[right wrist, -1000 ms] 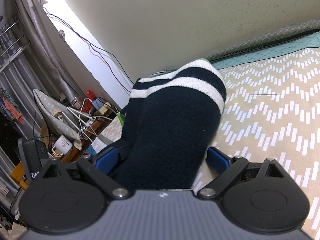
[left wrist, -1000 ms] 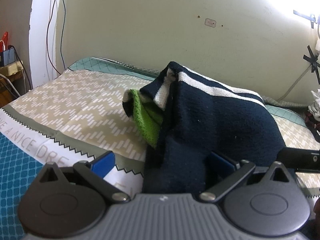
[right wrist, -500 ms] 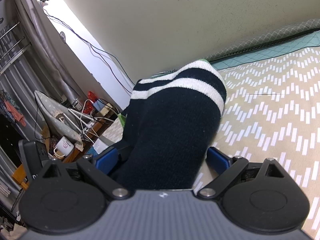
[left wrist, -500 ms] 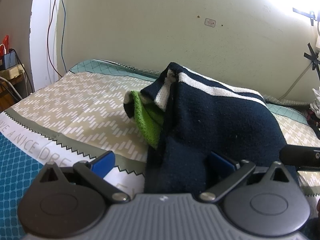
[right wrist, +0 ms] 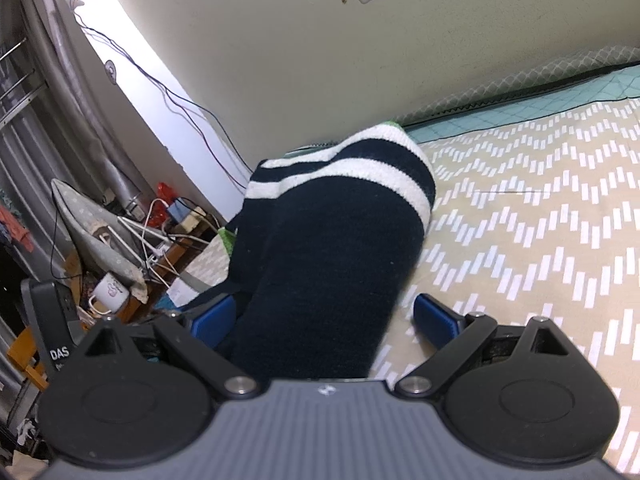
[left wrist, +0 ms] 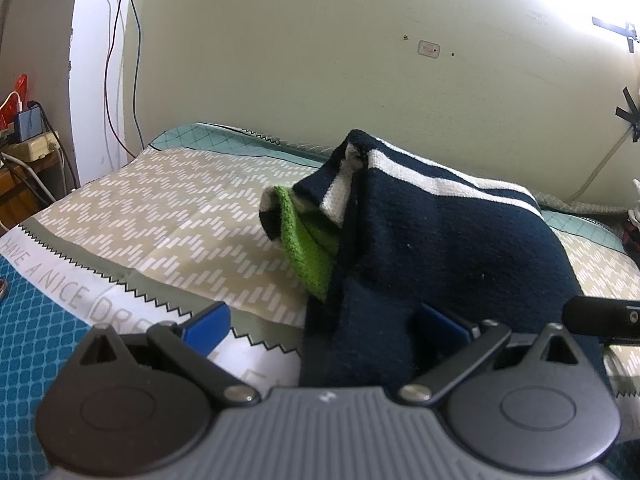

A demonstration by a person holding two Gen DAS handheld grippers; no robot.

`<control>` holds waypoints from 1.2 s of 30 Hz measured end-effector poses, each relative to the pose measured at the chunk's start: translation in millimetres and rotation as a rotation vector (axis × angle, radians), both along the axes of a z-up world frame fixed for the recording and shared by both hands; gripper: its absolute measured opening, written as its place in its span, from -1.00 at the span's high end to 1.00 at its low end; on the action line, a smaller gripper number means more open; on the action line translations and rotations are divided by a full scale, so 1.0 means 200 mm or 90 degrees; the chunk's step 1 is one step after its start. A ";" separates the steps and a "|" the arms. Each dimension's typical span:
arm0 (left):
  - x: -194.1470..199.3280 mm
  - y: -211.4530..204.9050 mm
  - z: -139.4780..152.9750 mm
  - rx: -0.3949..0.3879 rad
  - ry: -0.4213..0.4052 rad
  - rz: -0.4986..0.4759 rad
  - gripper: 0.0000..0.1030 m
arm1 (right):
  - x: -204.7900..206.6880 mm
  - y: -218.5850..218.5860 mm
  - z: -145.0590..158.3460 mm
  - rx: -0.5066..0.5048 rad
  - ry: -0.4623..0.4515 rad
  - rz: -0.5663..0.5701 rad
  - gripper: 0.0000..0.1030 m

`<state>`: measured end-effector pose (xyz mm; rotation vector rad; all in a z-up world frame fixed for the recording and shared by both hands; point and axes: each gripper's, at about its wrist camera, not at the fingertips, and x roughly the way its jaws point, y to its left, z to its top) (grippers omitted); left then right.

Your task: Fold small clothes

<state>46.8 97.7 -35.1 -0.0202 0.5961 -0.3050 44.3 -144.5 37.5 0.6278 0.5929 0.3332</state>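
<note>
Underneath everything spreads a beige bedsheet with white chevron dashes and a teal border (left wrist: 168, 216), running up to a plain cream wall (left wrist: 320, 60). On it lies a navy knitted garment with white stripes and a bright green lining (left wrist: 440, 240), bunched and partly doubled over, its striped edge raised toward the wall. The left gripper (left wrist: 324, 328) has its blue pads spread wide; dark cloth lies between them against the right pad, clear of the left, so nothing is pinched. The right gripper (right wrist: 324, 320) likewise stands spread, the navy fabric draped between its fingers, with bare sheet between the cloth and the right pad.
</note>
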 end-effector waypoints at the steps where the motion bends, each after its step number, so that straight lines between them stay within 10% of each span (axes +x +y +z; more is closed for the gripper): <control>1: 0.00 0.00 0.00 0.001 0.000 0.000 -1.00 | 0.00 0.00 0.00 -0.002 0.000 -0.001 -0.73; 36: 0.01 -0.01 -0.01 -0.002 0.007 -0.004 -1.00 | 0.01 -0.01 -0.01 -0.027 0.004 -0.006 -0.73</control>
